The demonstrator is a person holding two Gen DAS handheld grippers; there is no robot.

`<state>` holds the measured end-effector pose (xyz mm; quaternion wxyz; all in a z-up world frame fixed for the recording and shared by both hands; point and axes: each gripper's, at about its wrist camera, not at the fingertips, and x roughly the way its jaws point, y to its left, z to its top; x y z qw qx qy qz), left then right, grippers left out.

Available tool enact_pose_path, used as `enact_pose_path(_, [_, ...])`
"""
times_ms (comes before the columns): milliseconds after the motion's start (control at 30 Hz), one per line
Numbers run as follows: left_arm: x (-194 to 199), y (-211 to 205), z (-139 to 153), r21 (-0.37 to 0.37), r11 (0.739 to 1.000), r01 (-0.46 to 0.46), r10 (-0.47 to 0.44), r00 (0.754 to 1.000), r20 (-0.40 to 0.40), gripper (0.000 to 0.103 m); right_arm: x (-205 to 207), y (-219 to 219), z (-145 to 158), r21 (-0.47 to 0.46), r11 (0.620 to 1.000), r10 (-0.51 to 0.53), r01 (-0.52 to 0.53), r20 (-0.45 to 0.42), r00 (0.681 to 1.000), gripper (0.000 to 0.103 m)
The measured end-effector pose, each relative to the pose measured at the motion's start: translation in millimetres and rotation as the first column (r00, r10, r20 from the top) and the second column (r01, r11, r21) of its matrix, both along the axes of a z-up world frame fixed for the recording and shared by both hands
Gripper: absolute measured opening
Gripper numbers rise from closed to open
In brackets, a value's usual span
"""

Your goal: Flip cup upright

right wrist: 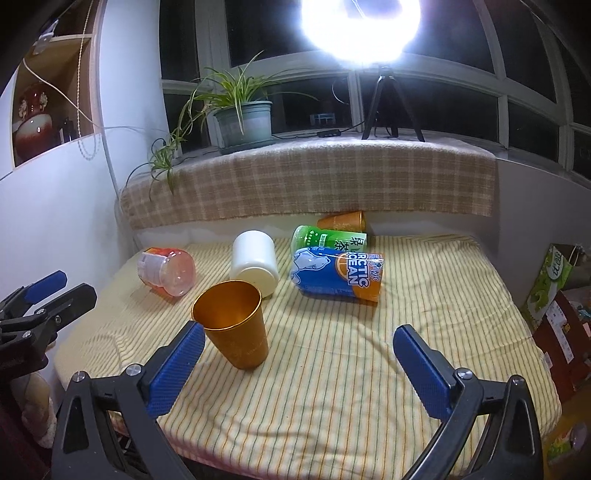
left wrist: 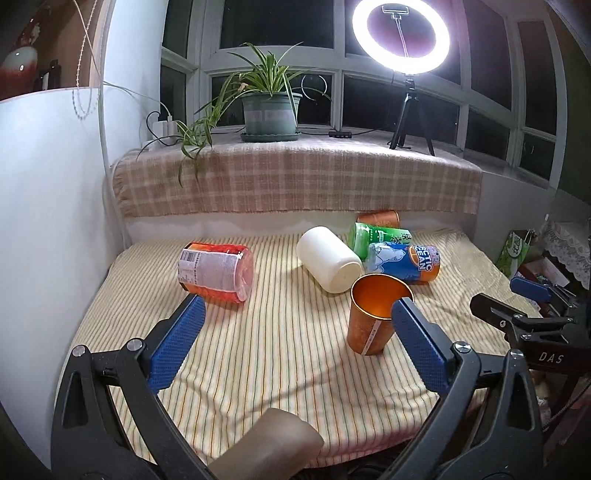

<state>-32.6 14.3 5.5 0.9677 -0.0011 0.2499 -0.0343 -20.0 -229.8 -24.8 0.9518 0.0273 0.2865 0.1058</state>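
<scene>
An orange cup (left wrist: 371, 317) stands upright, mouth up, on the striped cloth; it also shows in the right wrist view (right wrist: 236, 325). My left gripper (left wrist: 297, 310) is open and empty, its right finger (left wrist: 417, 343) just in front of the cup. My right gripper (right wrist: 299, 338) is open and empty, its left finger (right wrist: 177, 369) close beside the cup's left side. A white cup (left wrist: 328, 258) lies on its side behind the orange cup. A second orange cup (left wrist: 380, 218) lies on its side at the back.
A blue can (left wrist: 404, 262), a green can (left wrist: 376, 238) and an orange-red jar (left wrist: 216, 271) lie on the cloth (left wrist: 277, 350). A plaid-covered ledge (left wrist: 295, 181) with a potted plant (left wrist: 269, 110) and a ring light (left wrist: 400, 33) stands behind. A white wall (left wrist: 48, 221) is at left.
</scene>
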Motion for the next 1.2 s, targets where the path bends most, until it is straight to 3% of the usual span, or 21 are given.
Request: enact_pose_path(1200, [2.5, 2.4, 1.2, 0.005, 1.0, -0.009, 0.009, 1.0, 0.002, 0.102, 9.4, -2.9, -8.0, 0.015, 1.0, -0.011, 0.011, -0.038, 0.999, 0.103])
